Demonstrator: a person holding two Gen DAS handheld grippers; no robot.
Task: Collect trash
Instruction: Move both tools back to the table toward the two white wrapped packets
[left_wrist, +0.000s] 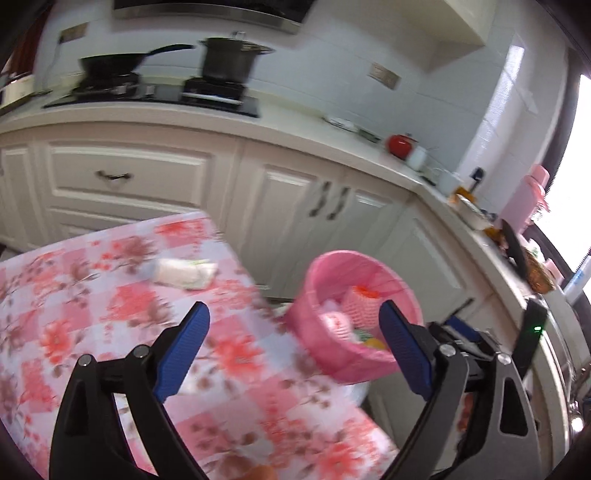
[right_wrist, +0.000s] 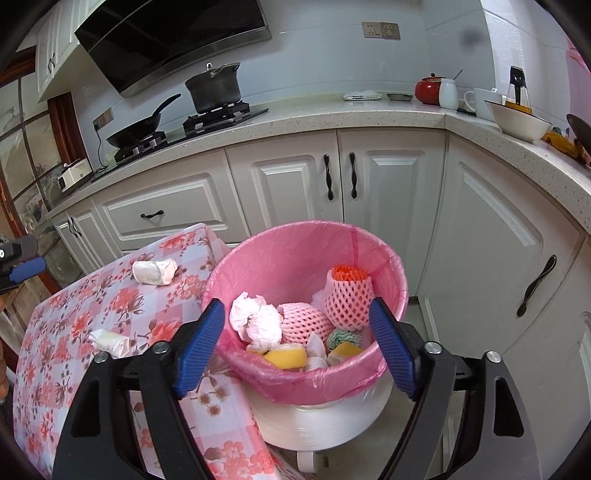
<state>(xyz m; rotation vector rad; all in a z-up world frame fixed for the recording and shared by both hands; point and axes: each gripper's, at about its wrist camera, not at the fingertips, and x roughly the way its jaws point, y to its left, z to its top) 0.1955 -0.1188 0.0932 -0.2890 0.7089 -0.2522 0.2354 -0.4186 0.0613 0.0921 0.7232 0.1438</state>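
Observation:
A white bin with a pink liner (right_wrist: 295, 254) stands beside the floral-cloth table (right_wrist: 74, 369). It holds crumpled tissue (right_wrist: 255, 317), pink foam fruit nets (right_wrist: 345, 299) and yellow sponge pieces (right_wrist: 286, 357). Two crumpled white wrappers lie on the table, one far (right_wrist: 154, 271) and one nearer (right_wrist: 109, 341). My right gripper (right_wrist: 297, 343) is open and empty above the bin's near rim. My left gripper (left_wrist: 293, 350) is open and empty above the table's right edge, with the bin (left_wrist: 328, 354) between and beyond its fingers. The far wrapper (left_wrist: 184, 273) lies ahead of it; this view is blurred.
White kitchen cabinets (right_wrist: 388, 177) and an L-shaped counter (right_wrist: 332, 114) stand behind the bin. A stove with a pan (right_wrist: 142, 127) and a pot (right_wrist: 214, 88) is at the back. A bowl (right_wrist: 517, 122), cups and a red jar (right_wrist: 426, 90) sit on the counter at the right.

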